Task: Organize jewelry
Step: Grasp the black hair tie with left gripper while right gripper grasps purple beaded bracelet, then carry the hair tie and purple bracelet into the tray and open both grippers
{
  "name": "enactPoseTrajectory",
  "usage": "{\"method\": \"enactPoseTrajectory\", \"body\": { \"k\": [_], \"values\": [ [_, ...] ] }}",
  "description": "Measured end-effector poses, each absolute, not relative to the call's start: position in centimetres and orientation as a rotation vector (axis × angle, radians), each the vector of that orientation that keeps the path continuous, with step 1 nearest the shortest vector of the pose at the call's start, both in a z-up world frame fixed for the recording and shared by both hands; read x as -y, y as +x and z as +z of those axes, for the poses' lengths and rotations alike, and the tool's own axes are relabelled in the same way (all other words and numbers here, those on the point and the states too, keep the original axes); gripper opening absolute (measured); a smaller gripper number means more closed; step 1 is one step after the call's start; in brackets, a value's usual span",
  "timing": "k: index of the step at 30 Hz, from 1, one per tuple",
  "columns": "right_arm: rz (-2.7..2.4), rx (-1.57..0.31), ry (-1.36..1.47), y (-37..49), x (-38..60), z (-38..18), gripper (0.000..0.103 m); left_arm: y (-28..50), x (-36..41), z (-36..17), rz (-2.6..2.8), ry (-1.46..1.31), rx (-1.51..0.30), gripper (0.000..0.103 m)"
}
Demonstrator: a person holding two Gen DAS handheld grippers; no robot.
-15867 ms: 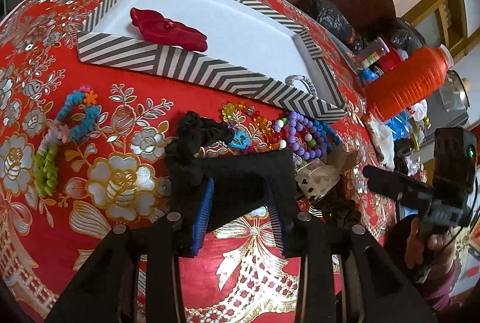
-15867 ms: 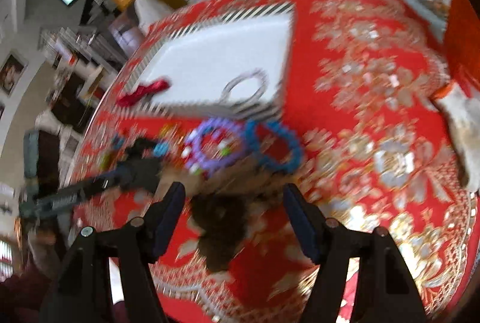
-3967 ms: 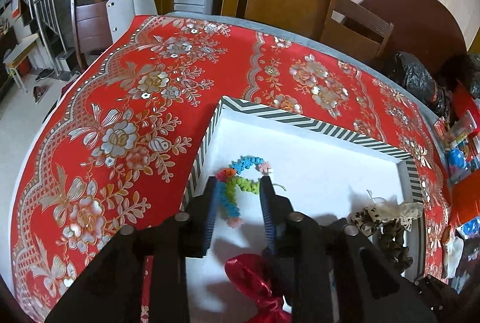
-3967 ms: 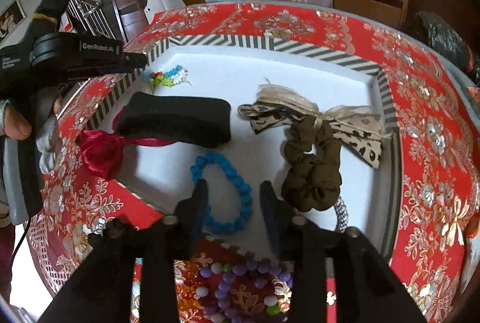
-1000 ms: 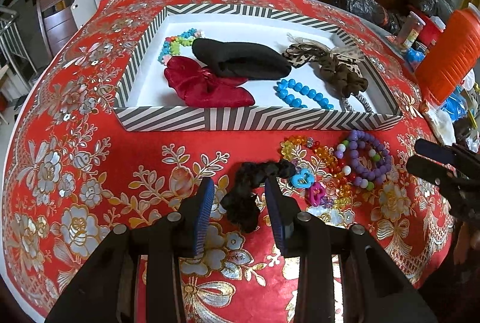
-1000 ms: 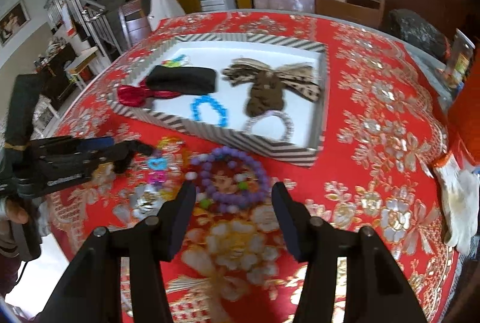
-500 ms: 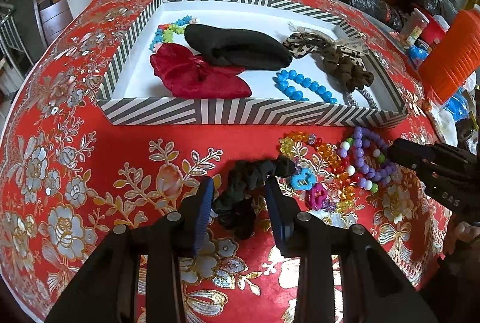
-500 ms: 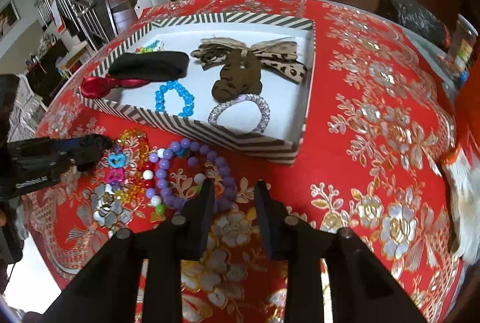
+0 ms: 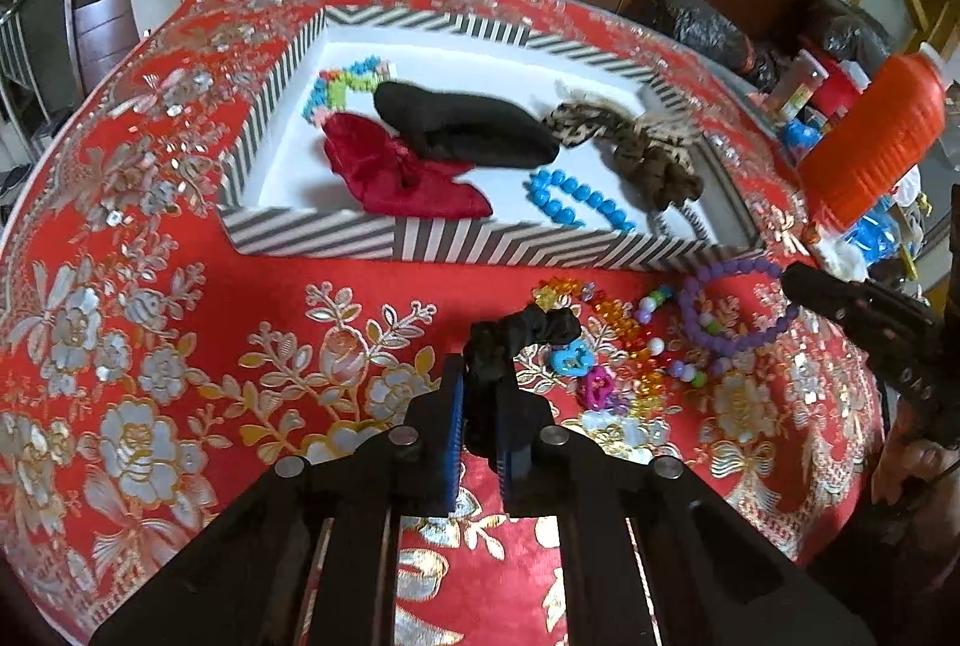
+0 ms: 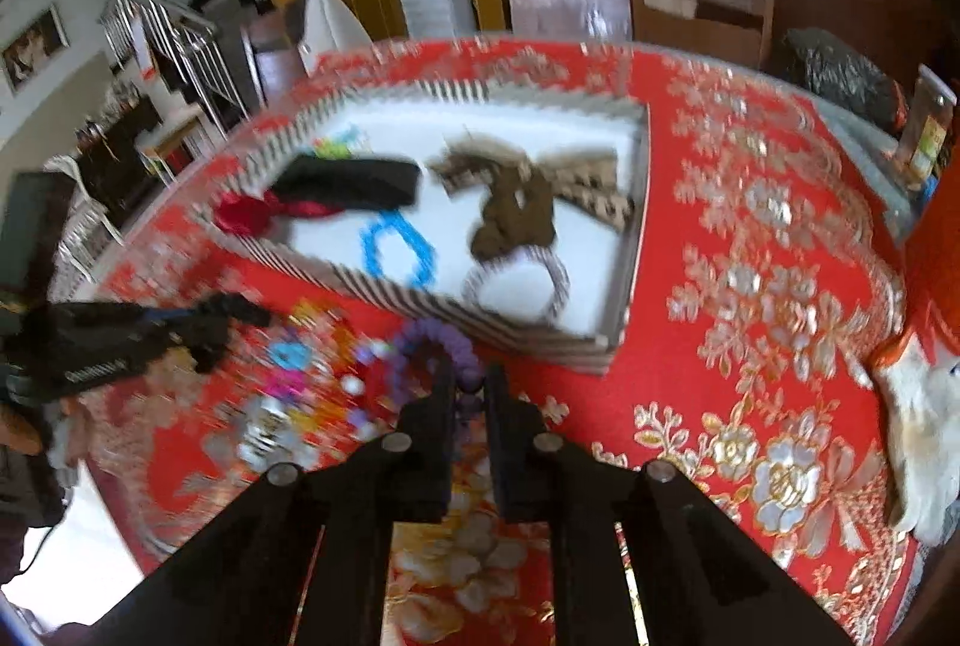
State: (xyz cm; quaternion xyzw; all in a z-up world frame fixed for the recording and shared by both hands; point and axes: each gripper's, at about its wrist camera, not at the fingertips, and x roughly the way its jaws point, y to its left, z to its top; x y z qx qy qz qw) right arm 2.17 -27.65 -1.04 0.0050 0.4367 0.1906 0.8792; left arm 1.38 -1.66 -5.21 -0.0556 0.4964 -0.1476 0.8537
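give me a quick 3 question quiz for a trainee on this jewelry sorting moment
1. True or false: the blue bead bracelet lies inside the striped tray.
2. What is the left claw shut on?
A. red bow
B. black scrunchie
C. orange bottle
3. Fill in: the right claw is pinching the ____ bead bracelet.

Key:
1. True.
2. B, the black scrunchie.
3. Purple: the purple bead bracelet sits between its fingers, outside the tray.

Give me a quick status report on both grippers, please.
Left gripper shut on black scrunchie. Right gripper shut on purple bead bracelet. Both still outside striped tray. Nothing blocking.
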Motion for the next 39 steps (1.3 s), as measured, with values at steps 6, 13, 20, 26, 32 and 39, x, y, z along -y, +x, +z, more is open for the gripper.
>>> {"method": "enactPoseTrajectory", "body": {
  "k": [6, 13, 20, 26, 32, 39],
  "values": [
    [0.427, -0.846, 0.012, 1.4, 27.5, 2.4, 0.009, 0.8, 1.3, -2.8, -0.314, -0.119, -0.994, 0.023],
    [0.428, -0.796, 0.000, 0.9, 27.8, 4.9, 0.009, 1.4, 1.5, -0.1, -0.289, -0.092, -0.936, 0.023],
    [0.431, -0.776, -0.013, 1.3, 27.6, 5.9, 0.009, 2.7, 1.5, 1.4, -0.244, -0.054, -0.893, 0.023],
    [0.430, -0.772, -0.026, 2.2, 27.1, 6.2, 0.009, 4.2, 1.8, 1.9, -0.212, -0.022, -0.869, 0.023],
    [0.426, -0.782, -0.037, 3.5, 26.6, 6.0, 0.009, 5.8, 1.8, 2.2, -0.185, 0.003, -0.850, 0.023],
    [0.425, -0.801, -0.048, 5.3, 26.1, 5.5, 0.009, 7.7, 1.8, 2.0, -0.164, 0.029, -0.850, 0.023]
  ]
}}
